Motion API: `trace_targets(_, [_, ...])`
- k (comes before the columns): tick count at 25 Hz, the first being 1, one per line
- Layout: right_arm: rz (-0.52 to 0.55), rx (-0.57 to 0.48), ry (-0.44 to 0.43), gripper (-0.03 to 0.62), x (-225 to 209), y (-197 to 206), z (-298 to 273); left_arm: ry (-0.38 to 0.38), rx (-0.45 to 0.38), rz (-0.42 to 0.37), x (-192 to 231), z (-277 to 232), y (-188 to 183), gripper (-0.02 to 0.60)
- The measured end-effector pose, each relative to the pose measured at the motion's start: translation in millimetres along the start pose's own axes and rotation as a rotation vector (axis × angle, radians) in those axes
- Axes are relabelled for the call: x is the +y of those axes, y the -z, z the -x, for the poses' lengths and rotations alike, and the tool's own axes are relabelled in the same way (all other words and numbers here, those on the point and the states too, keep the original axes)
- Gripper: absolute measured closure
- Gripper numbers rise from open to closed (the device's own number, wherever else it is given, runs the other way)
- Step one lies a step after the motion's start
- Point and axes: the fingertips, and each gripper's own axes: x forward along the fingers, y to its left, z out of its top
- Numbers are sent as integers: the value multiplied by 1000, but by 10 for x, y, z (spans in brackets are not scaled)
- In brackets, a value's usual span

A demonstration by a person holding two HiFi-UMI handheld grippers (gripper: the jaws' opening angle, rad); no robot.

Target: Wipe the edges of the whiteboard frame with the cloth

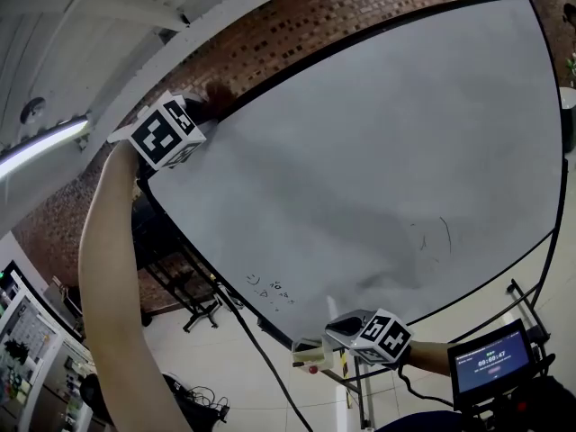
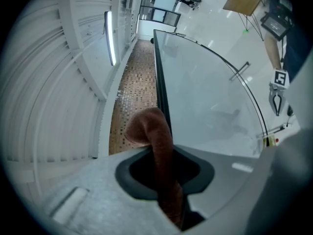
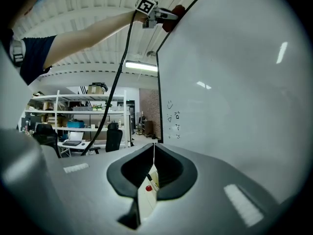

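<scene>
The whiteboard (image 1: pixel 378 169) has a thin black frame (image 1: pixel 270 72). My left gripper (image 1: pixel 209 108), on a raised arm, is shut on a brown cloth (image 1: pixel 214 94) that presses on the frame's top edge near the left corner. In the left gripper view the cloth (image 2: pixel 154 136) stands up between the jaws of the left gripper (image 2: pixel 164 166) and bends onto the frame (image 2: pixel 161 92). My right gripper (image 1: pixel 326 349) hangs by the board's lower edge, shut on a small cream-coloured object (image 3: pixel 146 190) with a red dot. The right gripper view shows the left gripper (image 3: pixel 164 17) and the cloth (image 3: pixel 177 11) high up.
A brick wall (image 1: pixel 297 25) lies behind the board, with a tube light (image 1: pixel 40 147) to the left. Small drawn marks (image 1: pixel 270 288) sit low on the board. A cable (image 1: pixel 261 354) hangs down. A screen (image 1: pixel 490 360) stands at the lower right. Shelves and chairs (image 3: pixel 83 131) fill the room behind.
</scene>
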Motion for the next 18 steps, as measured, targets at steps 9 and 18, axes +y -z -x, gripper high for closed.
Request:
trace_targets(9, [-19, 2, 11, 582, -98, 186, 787, -231, -162, 74, -7, 101, -769, 512])
trace_targets(18, [-171, -7, 40, 582, -274, 591, 1111, -13, -759, 649, -1848, 832, -2000, 511])
